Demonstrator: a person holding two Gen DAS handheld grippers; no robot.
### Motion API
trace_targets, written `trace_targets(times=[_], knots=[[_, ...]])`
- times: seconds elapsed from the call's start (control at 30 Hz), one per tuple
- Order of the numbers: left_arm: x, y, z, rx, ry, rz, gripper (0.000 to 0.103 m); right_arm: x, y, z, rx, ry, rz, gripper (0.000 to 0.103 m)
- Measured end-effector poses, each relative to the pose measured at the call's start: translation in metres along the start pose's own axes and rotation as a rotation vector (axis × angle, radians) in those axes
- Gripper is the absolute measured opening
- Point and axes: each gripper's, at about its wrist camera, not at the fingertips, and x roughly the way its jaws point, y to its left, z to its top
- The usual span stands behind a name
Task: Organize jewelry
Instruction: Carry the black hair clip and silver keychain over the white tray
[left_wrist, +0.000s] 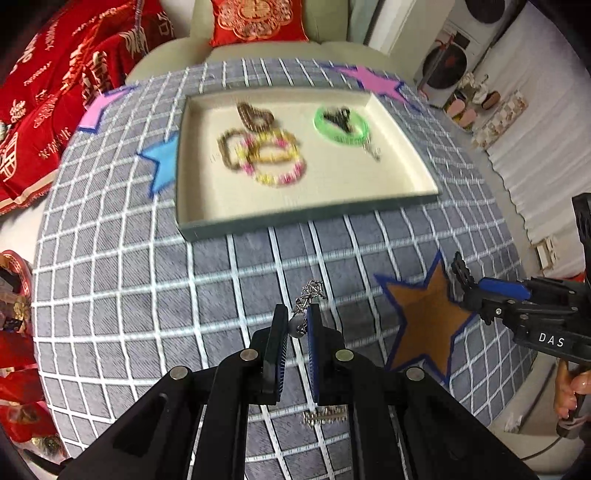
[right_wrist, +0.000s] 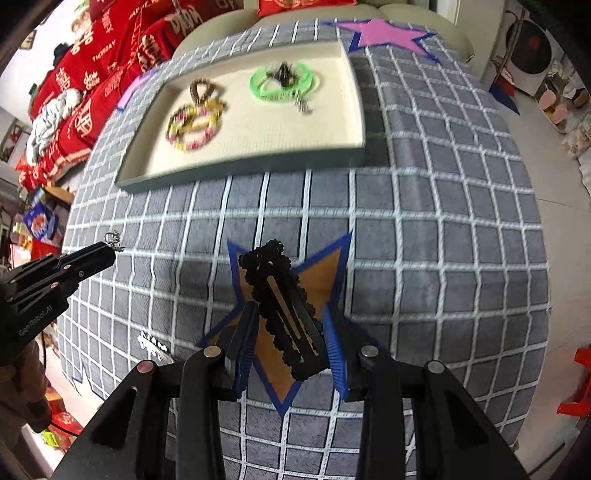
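My left gripper (left_wrist: 297, 314) is shut on a silver chain earring (left_wrist: 309, 295) with a grey bead, held above the checked cloth; it also shows in the right wrist view (right_wrist: 110, 249). My right gripper (right_wrist: 290, 321) is shut on a black hair clip (right_wrist: 284, 306), over the brown star patch (right_wrist: 321, 273); it also shows in the left wrist view (left_wrist: 461, 280). A cream tray (left_wrist: 207, 206) ahead holds beaded bracelets (left_wrist: 269, 155), a green bangle (left_wrist: 341, 127) and a dark clip (left_wrist: 338, 118).
A silver jewelry piece (left_wrist: 325, 417) lies on the cloth under my left gripper, seen also in the right wrist view (right_wrist: 151, 345). Pink (left_wrist: 373, 79) and blue (left_wrist: 162, 162) star patches surround the tray. Red cushions (left_wrist: 44, 103) lie left; the table edge drops right.
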Motion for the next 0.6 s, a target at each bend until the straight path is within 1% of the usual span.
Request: trace_targets(times=[0.1, 0.2, 0.33, 0.47, 0.6], knots=[[-0.007, 0.003, 0.013, -0.013, -0.027, 0.004, 0.018, -0.014, -0.006, 0.014, 0.012, -0.029, 0.007, 0.039], [-0.011, 0.006, 0.027, -0.017, -0.056, 0.015, 0.018, -0.021, 0.001, 0.026, 0.017, -0.050, 0.009, 0.039], [-0.013, 0.012, 0.045, -0.036, -0.080, 0.026, 0.018, -0.019, 0.017, 0.046, 0.011, -0.080, 0.005, 0.039], [-0.010, 0.017, 0.063, -0.051, -0.097, 0.034, 0.018, -0.017, 0.017, 0.070, 0.010, -0.095, 0.014, 0.039], [-0.004, 0.017, 0.078, -0.053, -0.113, 0.043, 0.018, -0.007, 0.020, 0.091, -0.006, -0.089, 0.013, 0.038]])
